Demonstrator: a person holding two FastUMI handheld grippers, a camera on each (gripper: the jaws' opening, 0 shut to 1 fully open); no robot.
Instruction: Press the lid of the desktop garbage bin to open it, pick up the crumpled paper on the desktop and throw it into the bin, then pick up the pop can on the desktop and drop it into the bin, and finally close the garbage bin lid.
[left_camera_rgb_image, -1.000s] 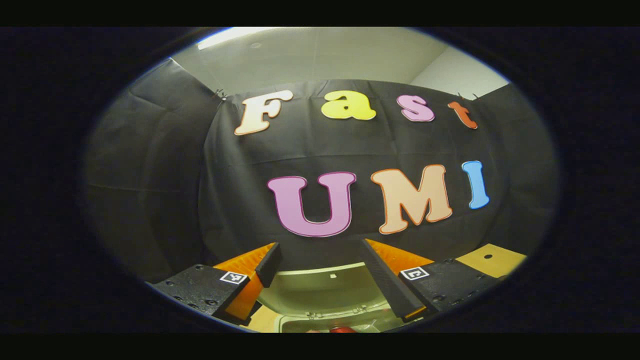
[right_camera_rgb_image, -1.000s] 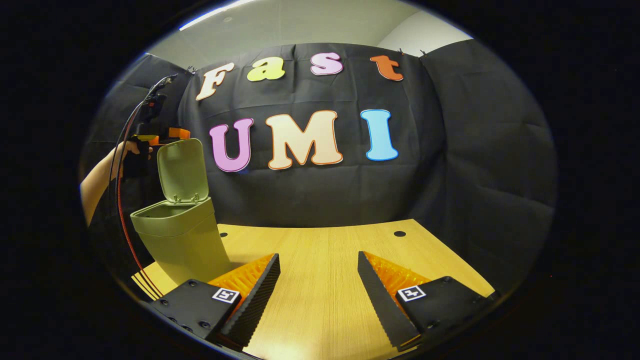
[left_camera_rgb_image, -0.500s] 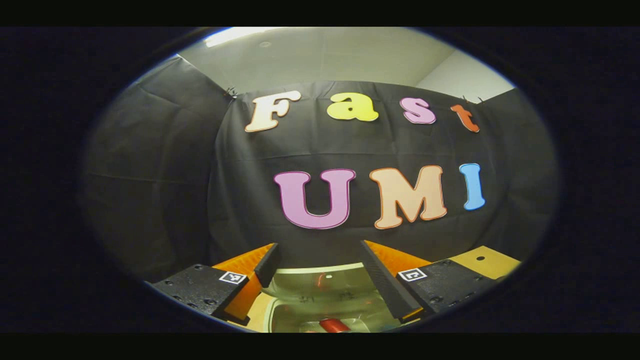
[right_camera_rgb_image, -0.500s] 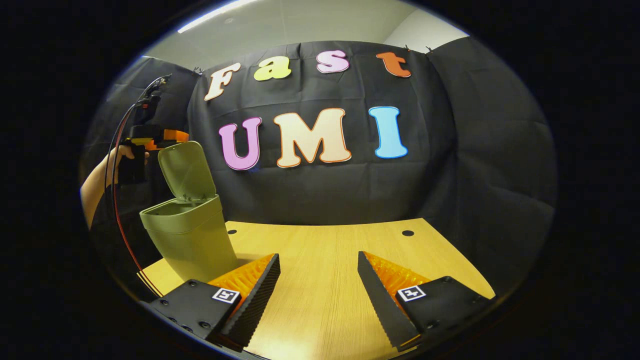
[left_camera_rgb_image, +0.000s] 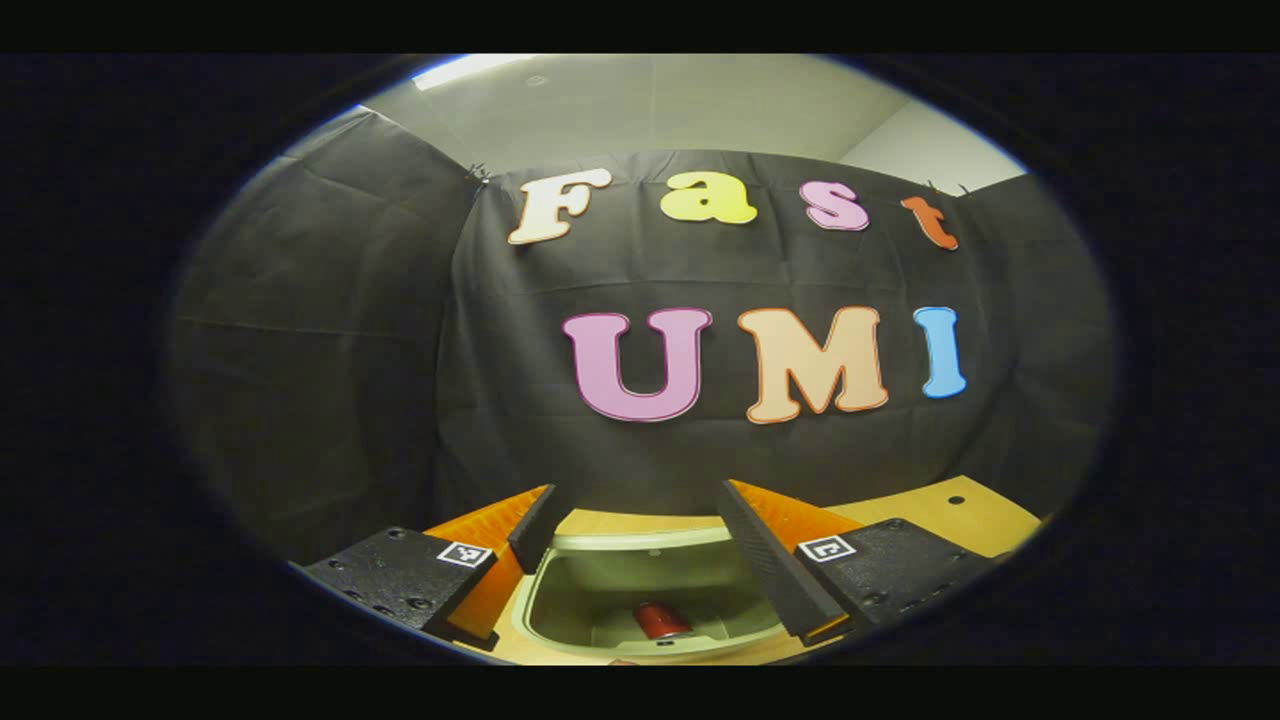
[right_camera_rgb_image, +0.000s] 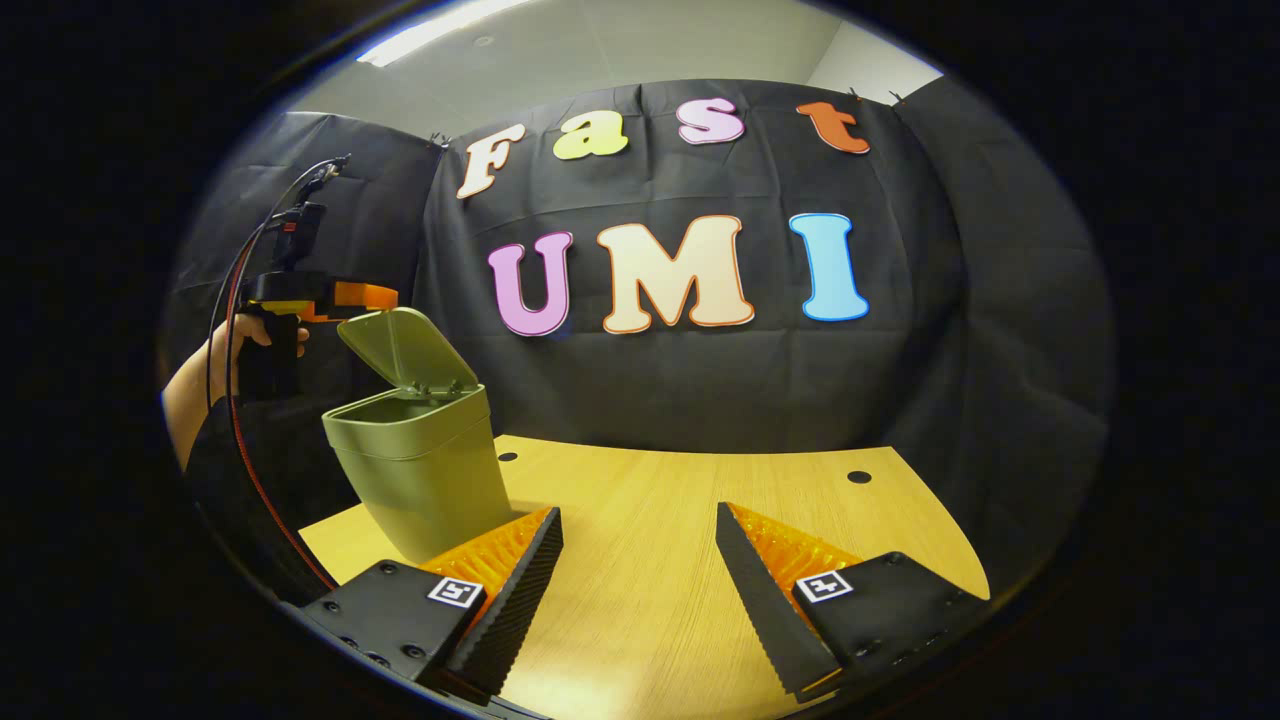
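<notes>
Beside the wide-apart, empty right claw (right_camera_rgb_image: 638, 560), the green bin (right_camera_rgb_image: 425, 480), lid (right_camera_rgb_image: 405, 347) half-raised under the spread left claw (right_camera_rgb_image: 365, 297).

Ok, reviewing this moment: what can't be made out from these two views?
- Crumpled paper: the left gripper view shows the pop can behind the half-lowered lid; whether paper lies beside it is hidden.
- Bin contents: in the right gripper view its wall blocks them.
- Left gripper contact with the lid: too small there to tell touching from just above.
</notes>
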